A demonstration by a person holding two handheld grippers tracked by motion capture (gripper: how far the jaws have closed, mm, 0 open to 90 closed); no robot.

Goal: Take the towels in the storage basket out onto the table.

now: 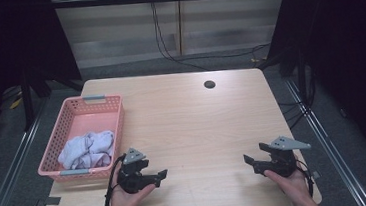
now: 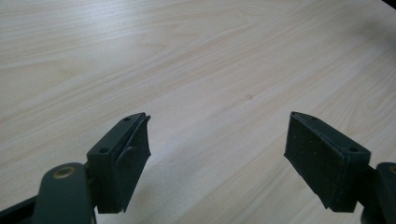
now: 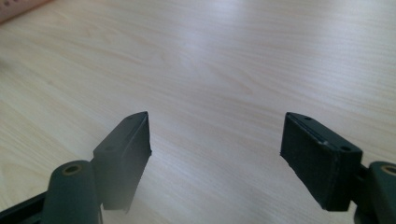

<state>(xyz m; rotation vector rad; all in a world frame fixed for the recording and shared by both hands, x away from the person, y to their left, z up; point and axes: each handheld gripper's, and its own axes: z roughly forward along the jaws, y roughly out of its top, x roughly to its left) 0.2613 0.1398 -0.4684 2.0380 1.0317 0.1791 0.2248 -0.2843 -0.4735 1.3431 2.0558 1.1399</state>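
Both tools rest low over the bare table point(image 1: 193, 127), empty. The left hand-held gripper point(image 1: 163, 174) and the right hand-held gripper point(image 1: 246, 158) have jaws spread wide with nothing between them. The crumpled pale cloth point(image 1: 86, 149) lies in the pink basket point(image 1: 117, 120) at the table's left edge, its long axis crosswise in the near half. The work looks idle; reaching it next would mean swinging the left tool toward the basket.

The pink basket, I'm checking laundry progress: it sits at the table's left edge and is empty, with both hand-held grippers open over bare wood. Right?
Not quite: the pink basket is not empty. The high view shows a crumpled pale cloth in it. The left hand-held gripper and right hand-held gripper are indeed open.
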